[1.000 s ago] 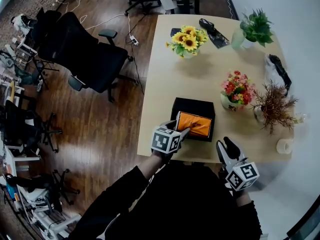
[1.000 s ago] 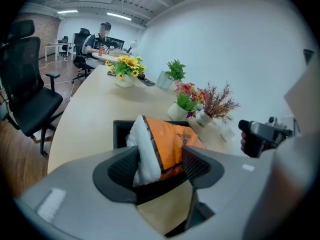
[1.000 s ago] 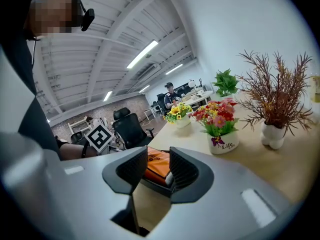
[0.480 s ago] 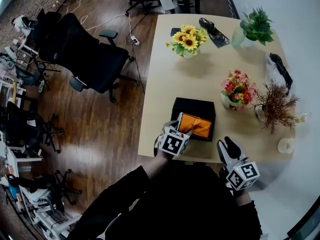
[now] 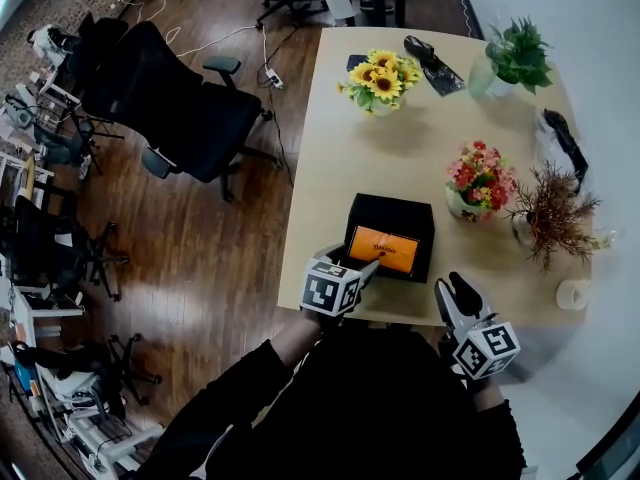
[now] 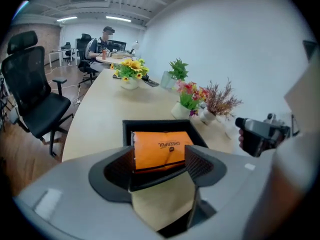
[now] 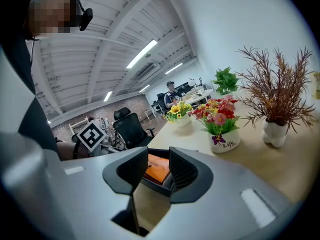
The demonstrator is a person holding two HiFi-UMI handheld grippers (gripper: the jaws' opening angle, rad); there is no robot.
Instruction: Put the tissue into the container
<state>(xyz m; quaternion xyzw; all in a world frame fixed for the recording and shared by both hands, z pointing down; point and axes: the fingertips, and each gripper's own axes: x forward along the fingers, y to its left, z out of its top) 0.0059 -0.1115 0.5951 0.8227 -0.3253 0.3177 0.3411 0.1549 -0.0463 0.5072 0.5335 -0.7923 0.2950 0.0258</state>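
Note:
An orange tissue pack (image 5: pixel 385 250) lies flat inside the black container (image 5: pixel 390 208) near the table's front edge. My left gripper (image 5: pixel 362 266) hovers just short of the container's near left corner. Its jaws are opening and nothing is between them. In the left gripper view the pack (image 6: pixel 161 143) shows beyond the jaws, resting in the container (image 6: pixel 150 125). My right gripper (image 5: pixel 455 286) hangs at the front edge, to the right of the container, open and empty. The right gripper view shows the pack (image 7: pixel 156 170) in the container from the side.
On the light wooden table (image 5: pixel 330 168) stand a sunflower vase (image 5: pixel 380 78), a red flower pot (image 5: pixel 478 180), a vase of dried branches (image 5: pixel 550 213) and a green plant (image 5: pixel 515 56). A tape roll (image 5: pixel 572 293) lies far right. A black office chair (image 5: pixel 170 108) stands left of the table.
The left gripper has drawn back from over the container toward the table's near edge, its jaws wider. The orange pack now lies flat in the container. The right gripper has not moved.

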